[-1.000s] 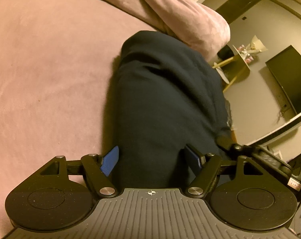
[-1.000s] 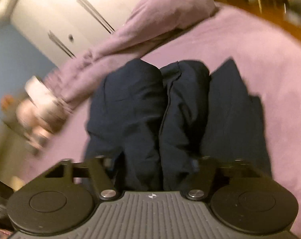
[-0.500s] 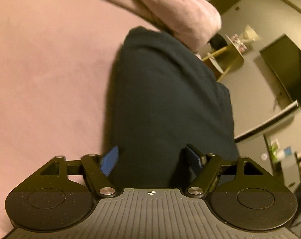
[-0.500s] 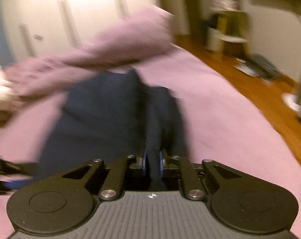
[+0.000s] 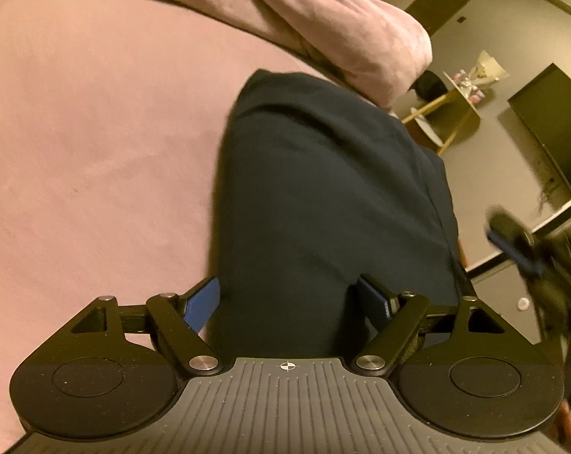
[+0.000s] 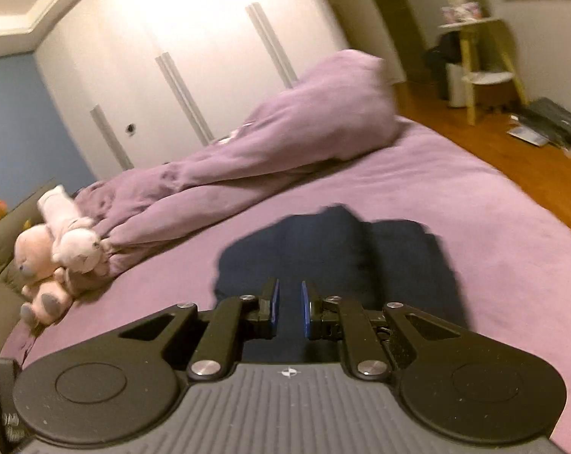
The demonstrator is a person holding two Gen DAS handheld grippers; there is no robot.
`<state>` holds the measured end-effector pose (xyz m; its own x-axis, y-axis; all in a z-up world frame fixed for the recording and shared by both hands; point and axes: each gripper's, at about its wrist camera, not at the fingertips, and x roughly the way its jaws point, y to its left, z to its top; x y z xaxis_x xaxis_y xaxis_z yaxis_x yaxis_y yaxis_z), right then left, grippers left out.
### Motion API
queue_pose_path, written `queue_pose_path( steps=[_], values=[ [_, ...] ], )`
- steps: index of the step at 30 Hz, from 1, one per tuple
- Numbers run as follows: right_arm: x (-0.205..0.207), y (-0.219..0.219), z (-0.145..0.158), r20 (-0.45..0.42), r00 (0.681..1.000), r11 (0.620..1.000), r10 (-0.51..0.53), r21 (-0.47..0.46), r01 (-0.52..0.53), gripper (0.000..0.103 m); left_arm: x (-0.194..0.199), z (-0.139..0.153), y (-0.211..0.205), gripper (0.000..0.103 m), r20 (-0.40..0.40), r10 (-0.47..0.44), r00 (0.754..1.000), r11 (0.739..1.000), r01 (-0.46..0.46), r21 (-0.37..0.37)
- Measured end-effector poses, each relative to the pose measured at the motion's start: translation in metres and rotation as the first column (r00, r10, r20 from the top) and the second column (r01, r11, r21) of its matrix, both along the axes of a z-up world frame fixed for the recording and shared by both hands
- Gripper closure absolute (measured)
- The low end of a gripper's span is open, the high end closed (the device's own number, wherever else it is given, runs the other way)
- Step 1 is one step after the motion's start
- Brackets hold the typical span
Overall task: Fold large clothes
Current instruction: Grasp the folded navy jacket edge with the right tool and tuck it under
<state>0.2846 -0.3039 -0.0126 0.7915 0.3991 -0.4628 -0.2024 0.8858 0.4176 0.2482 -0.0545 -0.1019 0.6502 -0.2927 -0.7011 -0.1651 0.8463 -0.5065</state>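
Note:
A dark navy garment (image 5: 323,196) lies folded in a long bundle on the purple bed sheet (image 5: 96,151). My left gripper (image 5: 289,302) is open, its blue pads on either side of the garment's near end. In the right wrist view the same garment (image 6: 334,249) lies on the bed just ahead of my right gripper (image 6: 288,306). Its blue pads stand a narrow gap apart with nothing held between them. The right gripper also shows blurred at the right edge of the left wrist view (image 5: 520,242).
A bunched purple duvet (image 6: 266,143) lies across the far side of the bed. Plush toys (image 6: 58,249) sit at its left end. A yellow side table (image 6: 482,56), white wardrobe doors (image 6: 194,60) and a wooden floor (image 6: 512,151) lie beyond the bed.
My right gripper closed on the garment, then opened slightly and pulled up and away. The garment now lies flatter. My left gripper stays open around the near end.

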Motion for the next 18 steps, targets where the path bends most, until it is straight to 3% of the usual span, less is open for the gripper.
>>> queue_pose_path(
  steps=[4, 8, 11, 15, 18],
  values=[
    [0.031, 0.037, -0.006, 0.004, 0.998, 0.996, 0.056, -0.076, -0.055, 0.091, -0.005, 0.01, 0.012, 0.02, 0.003, 0.055, 0.998, 0.99, -0.055, 0.129],
    [0.06, 0.069, -0.018, 0.0, 0.997, 0.977, 0.074, -0.203, -0.073, 0.091, -0.001, 0.005, 0.031, 0.02, -0.033, 0.16, 0.987, 0.955, -0.146, 0.26],
    [0.077, 0.086, -0.031, 0.019, 0.998, 0.936, 0.067, -0.348, -0.056, 0.091, 0.009, -0.001, 0.037, 0.02, -0.073, 0.232, 0.97, 0.932, -0.2, 0.303],
    [0.091, 0.09, -0.054, 0.065, 0.998, 0.873, 0.027, -0.488, 0.008, 0.091, 0.031, 0.002, 0.02, 0.02, -0.062, 0.256, 0.965, 0.926, -0.227, 0.303],
    [0.101, 0.064, -0.074, 0.036, 0.998, 0.883, -0.046, -0.466, 0.057, 0.091, 0.055, 0.005, -0.009, 0.02, -0.027, 0.24, 0.97, 0.93, -0.222, 0.291]
  ],
)
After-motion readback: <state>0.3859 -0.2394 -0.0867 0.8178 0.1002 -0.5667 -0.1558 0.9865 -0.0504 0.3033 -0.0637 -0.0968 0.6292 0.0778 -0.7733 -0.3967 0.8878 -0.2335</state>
